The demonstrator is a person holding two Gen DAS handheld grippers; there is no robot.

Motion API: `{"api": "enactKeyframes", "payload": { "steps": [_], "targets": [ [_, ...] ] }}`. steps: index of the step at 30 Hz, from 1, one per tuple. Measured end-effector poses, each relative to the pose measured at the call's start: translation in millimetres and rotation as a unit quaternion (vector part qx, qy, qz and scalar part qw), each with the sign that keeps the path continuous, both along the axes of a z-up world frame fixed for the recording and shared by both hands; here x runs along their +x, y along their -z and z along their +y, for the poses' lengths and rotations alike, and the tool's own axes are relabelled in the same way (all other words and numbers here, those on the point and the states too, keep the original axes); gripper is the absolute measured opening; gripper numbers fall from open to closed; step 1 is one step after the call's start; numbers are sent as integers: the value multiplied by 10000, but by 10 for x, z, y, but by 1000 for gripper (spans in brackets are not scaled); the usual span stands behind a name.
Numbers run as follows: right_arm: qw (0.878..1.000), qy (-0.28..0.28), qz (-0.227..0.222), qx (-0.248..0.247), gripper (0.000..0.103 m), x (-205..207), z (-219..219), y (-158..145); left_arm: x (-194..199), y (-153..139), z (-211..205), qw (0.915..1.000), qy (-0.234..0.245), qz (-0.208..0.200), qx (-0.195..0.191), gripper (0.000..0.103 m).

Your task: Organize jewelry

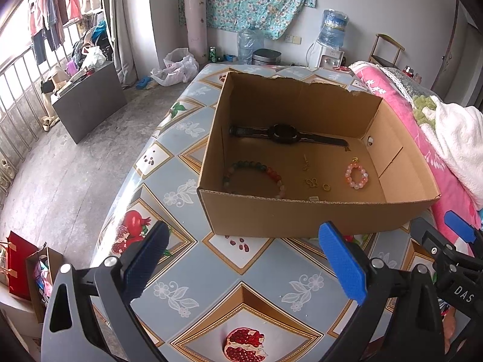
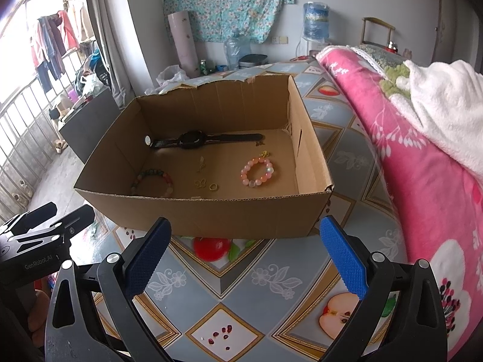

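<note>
An open cardboard box [image 1: 302, 217] [image 2: 211, 214] stands on the patterned table. Inside lie a black watch [image 1: 285, 133] [image 2: 193, 140], a green and red bead bracelet [image 1: 256, 172] [image 2: 152, 181], a pink bead bracelet [image 1: 356, 176] [image 2: 257, 172] and a few small gold pieces [image 1: 317, 182] [image 2: 205, 184]. My left gripper [image 1: 244, 259] is open and empty, in front of the box. My right gripper [image 2: 244, 256] is open and empty, also in front of the box. The right gripper also shows at the right edge of the left wrist view [image 1: 452, 241].
The table [image 1: 241, 271] [image 2: 256, 271] has a fruit-print cover. A pink blanket [image 2: 422, 181] and a white towel [image 2: 446, 105] lie right of the box. The floor drops off left of the table, with a dark cabinet [image 1: 90, 102] beyond.
</note>
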State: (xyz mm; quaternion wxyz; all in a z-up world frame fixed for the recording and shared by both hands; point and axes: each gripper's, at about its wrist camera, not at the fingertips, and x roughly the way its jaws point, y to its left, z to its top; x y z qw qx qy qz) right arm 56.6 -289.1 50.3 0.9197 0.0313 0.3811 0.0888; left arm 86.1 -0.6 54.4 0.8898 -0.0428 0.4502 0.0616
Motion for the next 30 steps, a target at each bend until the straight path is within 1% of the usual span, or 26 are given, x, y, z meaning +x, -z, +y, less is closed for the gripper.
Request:
{"api": "enactKeyframes", "payload": {
  "steps": [30],
  "targets": [
    [10000, -38, -11, 7, 95, 5, 11, 32, 3, -26, -25, 10000, -4, -4, 32, 98]
  ]
}}
